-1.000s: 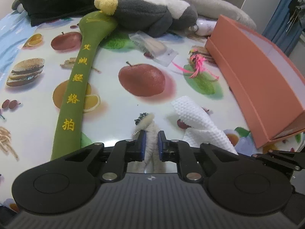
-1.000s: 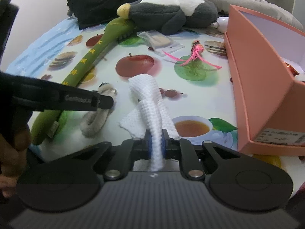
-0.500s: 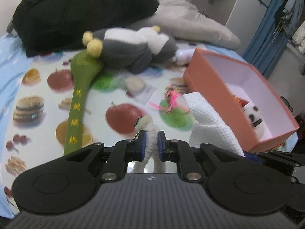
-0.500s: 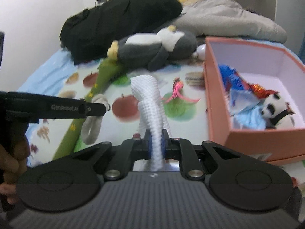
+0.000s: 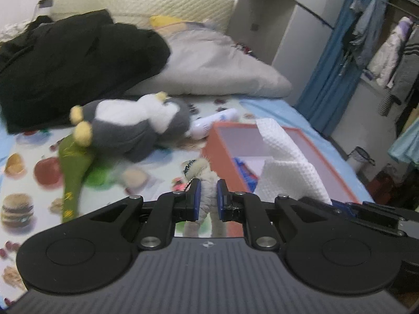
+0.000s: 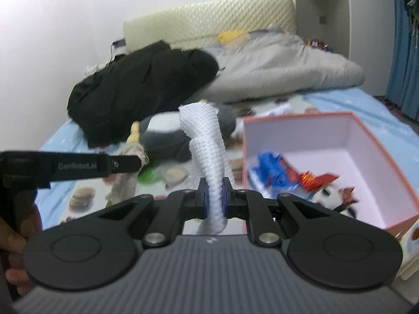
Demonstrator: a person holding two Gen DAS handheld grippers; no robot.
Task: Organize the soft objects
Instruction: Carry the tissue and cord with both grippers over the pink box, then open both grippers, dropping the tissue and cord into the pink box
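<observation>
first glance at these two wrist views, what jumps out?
Both grippers are clamped on soft things held up in the air: the right gripper on a white waffle cloth, the left gripper on a cream fuzzy loop. To the right sits an open orange box with toys inside; behind lies a grey plush penguin.

Orange box open-topped, part filled; penguin plush and black coat block far side.
</observation>
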